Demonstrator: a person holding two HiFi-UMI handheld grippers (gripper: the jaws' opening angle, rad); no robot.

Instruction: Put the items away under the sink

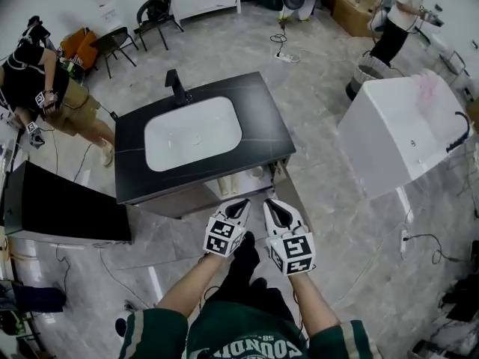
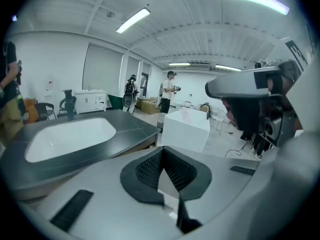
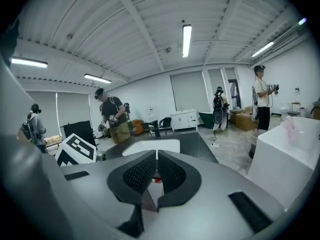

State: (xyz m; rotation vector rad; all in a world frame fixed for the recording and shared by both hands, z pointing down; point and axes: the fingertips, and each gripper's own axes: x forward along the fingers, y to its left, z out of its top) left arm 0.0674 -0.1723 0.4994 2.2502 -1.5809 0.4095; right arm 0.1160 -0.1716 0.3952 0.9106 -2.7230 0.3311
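Observation:
The black vanity (image 1: 263, 105) with its white sink basin (image 1: 193, 133) and black faucet (image 1: 177, 87) stands in front of me. Beneath its near edge the cabinet opening (image 1: 241, 179) shows a few small items (image 1: 258, 172), too small to identify. Just short of that opening, my left gripper (image 1: 242, 203) and right gripper (image 1: 269, 203) hover side by side. Both are shut with nothing between the jaws. The left gripper view has the closed left gripper (image 2: 161, 150) pointing past the basin (image 2: 70, 136). In the right gripper view the closed right gripper (image 3: 156, 154) faces the basin (image 3: 150, 146).
A white tub-like unit (image 1: 397, 137) stands to the right and a black cabinet (image 1: 60, 204) to the left. A person (image 1: 45, 88) stands at far left, another (image 1: 400, 10) at top right. Chairs (image 1: 120, 45) and floor cables (image 1: 419, 238) lie around.

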